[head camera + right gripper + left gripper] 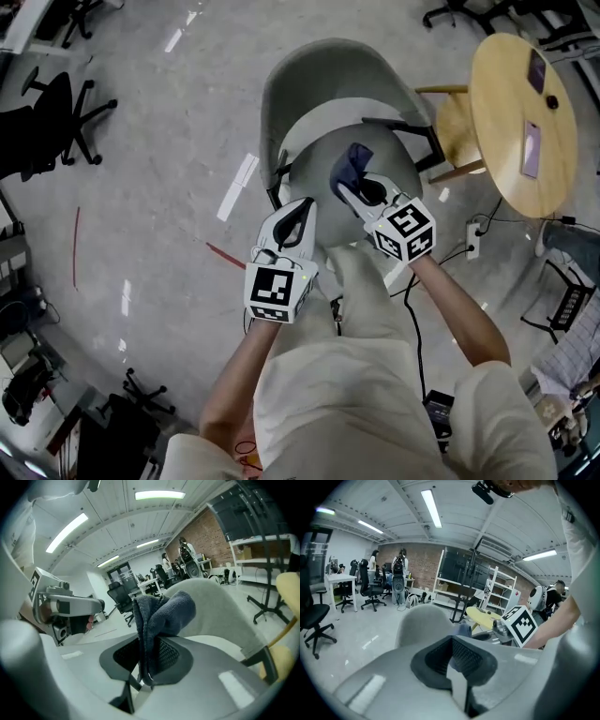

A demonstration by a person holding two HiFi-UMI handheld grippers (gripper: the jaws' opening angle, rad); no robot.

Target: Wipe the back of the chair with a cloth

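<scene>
A grey shell chair stands in front of me, its curved back [319, 70] at the far side and its seat [323, 155] below my hands. A dark blue cloth [350, 167] bunches over the seat, and my right gripper [347, 190] is shut on it. In the right gripper view the cloth [161, 613] hangs from between the jaws, before the chair back [213, 604]. My left gripper [304, 210] hovers beside it to the left, shut, with nothing in it. The left gripper view shows its pads [461, 656] together, with the chair back [423, 620] beyond.
A round wooden table [511, 141] with phones on it stands at the right, a wooden stool [454, 120] tucked beside it. A black office chair [52, 122] is at the left. A power strip [473, 240] and cables lie on the floor near my right arm.
</scene>
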